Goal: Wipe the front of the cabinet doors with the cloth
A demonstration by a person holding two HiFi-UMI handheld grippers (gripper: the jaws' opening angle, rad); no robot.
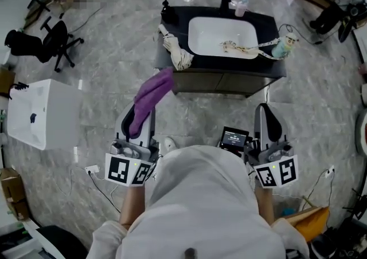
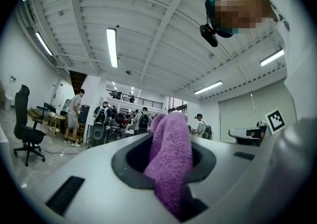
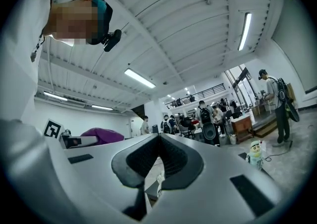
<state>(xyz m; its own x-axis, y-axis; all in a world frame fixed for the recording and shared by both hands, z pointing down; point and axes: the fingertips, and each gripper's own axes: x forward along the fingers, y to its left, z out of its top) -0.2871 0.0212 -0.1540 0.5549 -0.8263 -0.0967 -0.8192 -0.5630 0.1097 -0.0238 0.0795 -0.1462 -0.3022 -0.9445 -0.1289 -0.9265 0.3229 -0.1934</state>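
Left gripper [image 1: 139,116]: jaws clamped on the cloth, held out ahead of the person and well apart from the cabinet.
Cloth [image 1: 150,96]: purple terry. One end is pinched between the jaws, and the free end stands up past the tips and flops towards the cabinet.
Cabinet doors [image 1: 200,82]: a dark front face under the counter that carries the white sink [image 1: 198,23]. Nothing touches it.
Right gripper [image 1: 265,112]: jaws pressed together with nothing between them. It is level with the left gripper and also clear of the cabinet.
Step in hand: judged to be the approach; wiping has not started.
Technique: lower the left gripper so that the loose fold, not the jaw tips, meets the door face. Press lightly. Stroke across one door, then the other, in overlapping passes. Keep the grip firm so that drag does not pull the cloth free. Keep the right gripper clear of the stroke path.
Head view only: shows the cabinet, the doors, and the spacing of both grippers from them.
Left gripper view only: shows the cloth [image 2: 171,163] filling the gap between the jaws of the left gripper [image 2: 166,154], which confirms the hold. The cabinet is not in this view.
Right gripper view only: shows the pads of the right gripper [image 3: 159,141] meeting at the tips, which confirms that it is empty. The cloth [image 3: 101,134] appears off to the left.
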